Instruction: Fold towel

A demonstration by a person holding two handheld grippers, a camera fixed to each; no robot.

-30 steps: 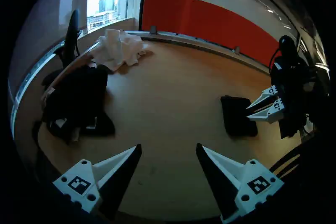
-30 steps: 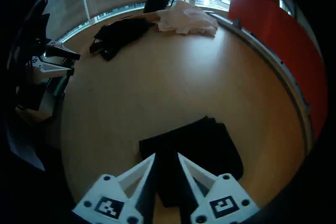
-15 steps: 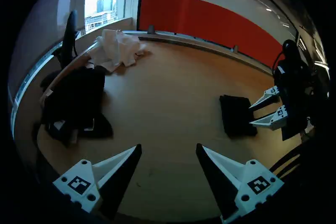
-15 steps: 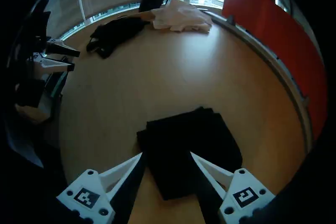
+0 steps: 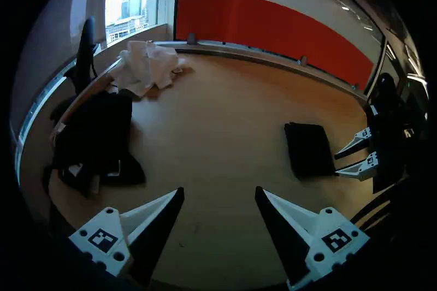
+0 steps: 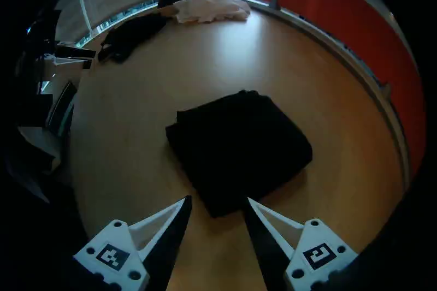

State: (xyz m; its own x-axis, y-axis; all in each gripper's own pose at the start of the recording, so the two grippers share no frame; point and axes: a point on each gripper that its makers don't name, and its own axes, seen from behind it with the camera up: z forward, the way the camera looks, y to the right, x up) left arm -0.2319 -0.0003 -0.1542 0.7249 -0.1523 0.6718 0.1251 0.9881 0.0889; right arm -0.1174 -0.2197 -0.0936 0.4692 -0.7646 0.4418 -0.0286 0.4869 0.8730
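1. Status. The folded black towel (image 6: 240, 146) lies flat on the wooden tabletop (image 5: 218, 111) as a compact, roughly square stack. It sits to the right, well apart from the other cloth. We judge the folding of this piece complete, and the step in hand is to clear away from it cleanly.

2. Right gripper (image 6: 217, 199). The jaws stand apart and hold nothing. In the right gripper view its 2 fingers flank the near corner of the stack. In the left gripper view this gripper sits just beside the towel's right edge, not on it. We cannot tell its height above the tabletop.

3. Left gripper (image 5: 218, 189). The jaws stand wide apart and empty over bare tabletop, well to the left of the stack.

4. Procedure.
- We keep the right jaws apart and lift clear before any sideways travel, so that no fingertip catches the near corner and drags the top layer open.
- We inspect the stack edges. The left corner looks slightly uneven, and a light press there would square it.
- We avoid sweeping either gripper low across the stack.

5. Next material. A heap of black cloth (image 5: 95, 132) lies at the left edge, and a crumpled white cloth pile (image 5: 145, 64) lies at the far left. The left gripper is the nearer to both, so we would send it there.
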